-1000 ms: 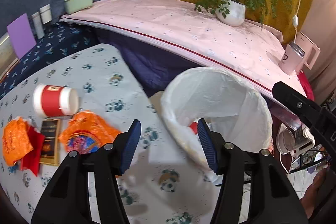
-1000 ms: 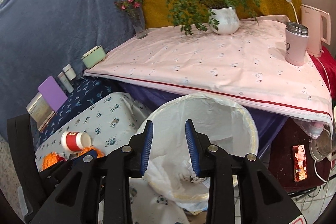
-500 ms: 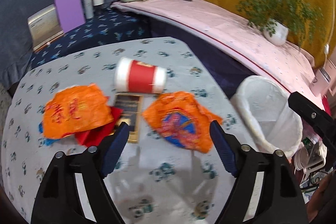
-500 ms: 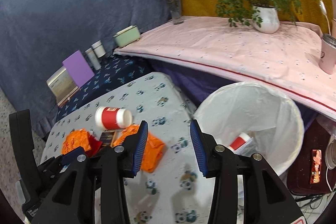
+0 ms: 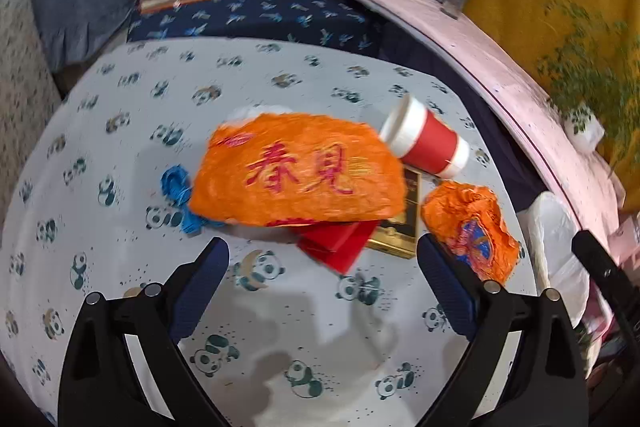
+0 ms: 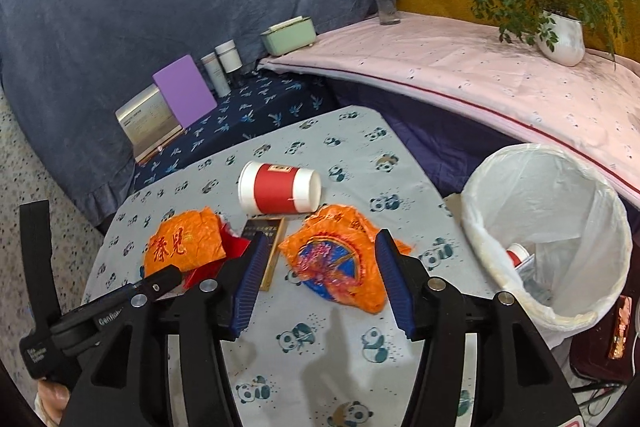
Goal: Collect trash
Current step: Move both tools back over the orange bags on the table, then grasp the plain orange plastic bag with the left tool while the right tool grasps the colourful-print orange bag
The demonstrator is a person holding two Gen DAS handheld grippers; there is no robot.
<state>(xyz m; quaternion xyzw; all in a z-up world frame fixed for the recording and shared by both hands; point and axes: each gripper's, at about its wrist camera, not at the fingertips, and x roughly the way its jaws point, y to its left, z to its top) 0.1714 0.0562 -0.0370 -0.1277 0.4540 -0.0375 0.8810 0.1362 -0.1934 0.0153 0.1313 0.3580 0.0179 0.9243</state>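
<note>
On the panda-print table (image 5: 120, 155) lie an orange wrapper with red characters (image 5: 296, 171), a red packet (image 5: 336, 243), a dark gold-edged box (image 5: 400, 231), a red-and-white paper cup on its side (image 5: 428, 143) and a crumpled orange-and-blue wrapper (image 5: 472, 231). My left gripper (image 5: 324, 267) is open and empty, just short of the large wrapper. My right gripper (image 6: 320, 267) is open and empty, its jaws on either side of the orange-and-blue wrapper (image 6: 340, 263). The cup (image 6: 280, 193) lies behind it. A white-lined bin (image 6: 548, 239) stands right of the table, holding some trash.
A blue tangle (image 5: 176, 187) peeks from under the large wrapper. Behind the table are a purple box (image 6: 184, 95), a book (image 6: 148, 121), bottles (image 6: 222, 65) and a green tin (image 6: 288, 35). The pink-covered bench (image 6: 480, 75) holds a vase and a potted plant (image 6: 560, 39).
Both grippers swung left from above the bin to over the table's trash. Both have opened wider; the left now faces the large orange wrapper.
</note>
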